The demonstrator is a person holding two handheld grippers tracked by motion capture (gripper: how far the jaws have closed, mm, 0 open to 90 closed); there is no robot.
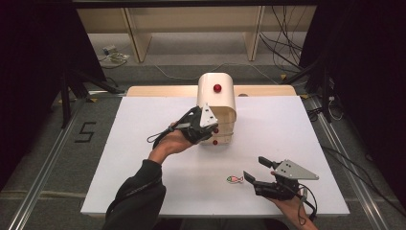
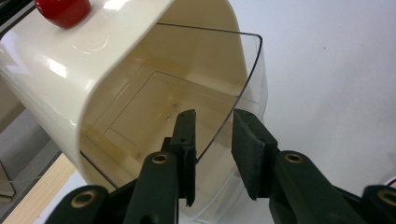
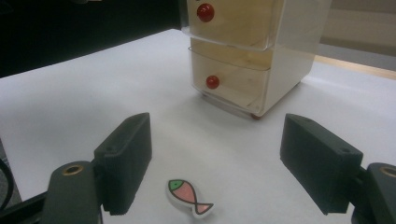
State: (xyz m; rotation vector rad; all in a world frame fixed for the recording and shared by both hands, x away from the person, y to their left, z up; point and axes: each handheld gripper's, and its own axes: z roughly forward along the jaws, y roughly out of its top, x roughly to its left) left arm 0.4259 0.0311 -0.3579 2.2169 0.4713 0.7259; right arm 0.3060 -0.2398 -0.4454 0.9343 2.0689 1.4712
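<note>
A cream drawer cabinet [image 1: 218,98] with red knobs stands at the far middle of the white table [image 1: 143,158]. Its clear top drawer [image 2: 154,100] is pulled out and empty. My left gripper [image 1: 210,126] [image 2: 214,128] is at that drawer's front, nearly shut, with the clear front wall between the jaws. The two lower drawers [image 3: 233,79] are pushed in. A small fish piece [image 1: 234,179] [image 3: 189,196], pink with a green head, lies flat near the front edge. My right gripper [image 1: 254,167] [image 3: 217,140] rests open just right of the fish, holding nothing.
A red knob [image 2: 63,9] sits on the cabinet's top. A wooden board edge [image 1: 268,90] shows behind the white sheet. Cables and shelf legs lie on the floor beyond the table. Metal rails run along both sides.
</note>
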